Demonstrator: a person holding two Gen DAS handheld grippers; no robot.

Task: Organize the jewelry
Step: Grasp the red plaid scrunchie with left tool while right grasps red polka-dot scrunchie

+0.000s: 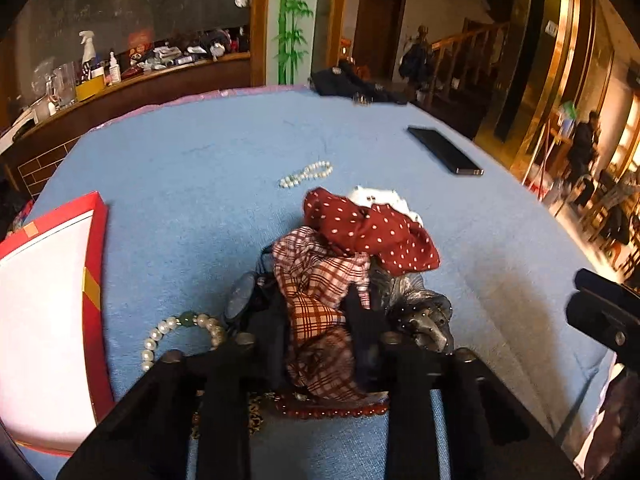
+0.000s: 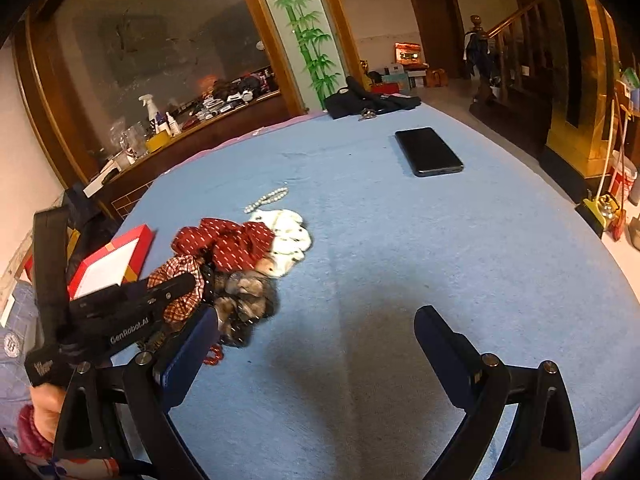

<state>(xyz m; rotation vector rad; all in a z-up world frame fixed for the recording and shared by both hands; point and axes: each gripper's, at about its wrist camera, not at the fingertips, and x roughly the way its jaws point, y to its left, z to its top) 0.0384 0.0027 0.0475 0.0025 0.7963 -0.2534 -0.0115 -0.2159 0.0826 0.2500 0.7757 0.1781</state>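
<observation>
Scrunchies sit heaped on the blue table [image 1: 180,184]; our left gripper [image 1: 320,344] has its fingers pinched together on the plaid scrunchie [image 1: 316,280] at the pile's near edge. The red box [image 1: 94,264] lies just left of it. Our right gripper [image 2: 316,344] hangs with fingers apart, empty, right of the pile.

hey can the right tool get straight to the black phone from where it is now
Probably yes. The right tool stands open over bare blue cloth, and nothing lies between it and the black phone farther up the table. The scrunchie pile sits off to its left, out of the way.
</observation>
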